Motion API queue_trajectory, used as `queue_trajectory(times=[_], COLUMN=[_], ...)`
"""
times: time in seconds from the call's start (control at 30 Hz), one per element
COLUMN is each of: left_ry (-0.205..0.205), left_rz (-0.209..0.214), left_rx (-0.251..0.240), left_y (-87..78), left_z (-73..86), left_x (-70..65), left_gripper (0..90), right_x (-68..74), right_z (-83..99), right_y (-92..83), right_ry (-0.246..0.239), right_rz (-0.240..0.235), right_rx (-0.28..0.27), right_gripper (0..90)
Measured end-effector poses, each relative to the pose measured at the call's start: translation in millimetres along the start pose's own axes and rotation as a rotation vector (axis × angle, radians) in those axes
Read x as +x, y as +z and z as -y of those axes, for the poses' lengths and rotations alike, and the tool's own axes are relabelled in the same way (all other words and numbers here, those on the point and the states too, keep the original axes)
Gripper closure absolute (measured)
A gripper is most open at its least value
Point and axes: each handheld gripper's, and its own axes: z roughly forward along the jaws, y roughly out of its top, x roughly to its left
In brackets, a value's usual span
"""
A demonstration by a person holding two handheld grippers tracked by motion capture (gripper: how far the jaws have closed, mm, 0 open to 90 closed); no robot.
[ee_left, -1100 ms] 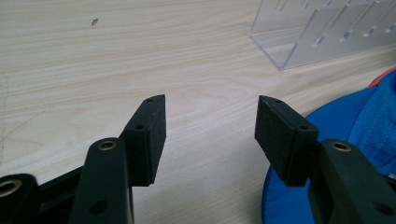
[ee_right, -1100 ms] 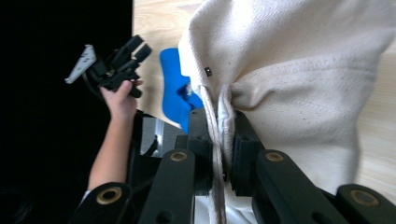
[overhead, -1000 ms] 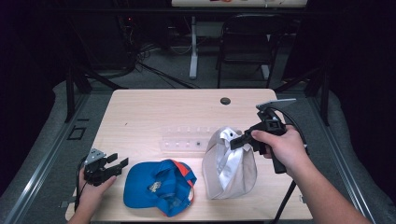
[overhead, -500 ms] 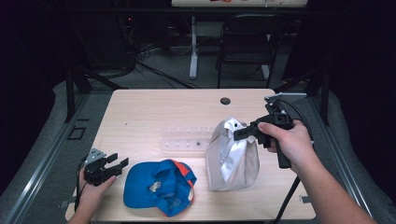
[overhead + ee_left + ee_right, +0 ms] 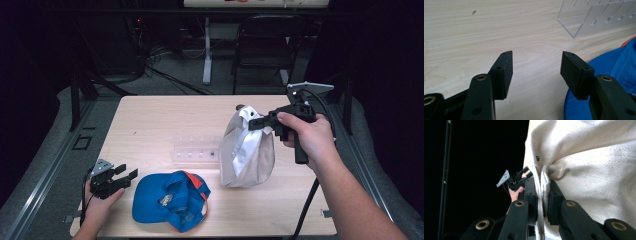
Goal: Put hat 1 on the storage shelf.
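A white cap (image 5: pixel 247 150) hangs above the right half of the table, its lower part by the tabletop. My right gripper (image 5: pixel 254 122) is shut on its upper edge; in the right gripper view the cream cloth (image 5: pixel 584 162) is pinched between the two black jaws of that gripper (image 5: pixel 543 197). A blue cap with orange trim (image 5: pixel 170 200) lies upside down near the table's front edge. My left gripper (image 5: pixel 125 174) rests at the front left beside the blue cap (image 5: pixel 621 67), open, with bare wood between its pads (image 5: pixel 505 72).
A clear plastic rack (image 5: pixel 196 148) lies at the table's middle, between the two caps, also seen as the rack (image 5: pixel 599 17) ahead of the left gripper. A dark round hole (image 5: pixel 239 106) sits at the table's far side. A chair (image 5: pixel 265 45) stands behind the table.
My right gripper has risen and moved right with the white cap, lifting it from lying on the table to hanging upright. The left hand and the blue cap have stayed put.
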Motion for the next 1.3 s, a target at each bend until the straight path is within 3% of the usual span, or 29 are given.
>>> queue_trajectory(times=[0.4, 0.93, 1.3], left_ry=[-0.002, -0.001, 0.004], left_rz=[0.003, 0.008, 0.009], left_rx=[0.000, 0.006, 0.008], left_y=[0.1, 1.0, 1.5], left_z=[-0.3, -1.0, -1.2], left_x=[0.8, 0.9, 1.0], left_gripper=[43.9, 43.9, 43.9], right_x=[13.7, 27.0, 35.3], right_z=[-21.6, -46.5, -59.6], right_y=[3.7, 11.7, 27.9], right_ry=[0.009, 0.012, 0.018], right_rz=[-0.011, -0.018, -0.013], right_rx=[-0.049, -0.075, -0.084], right_gripper=[81.7, 81.7, 81.7])
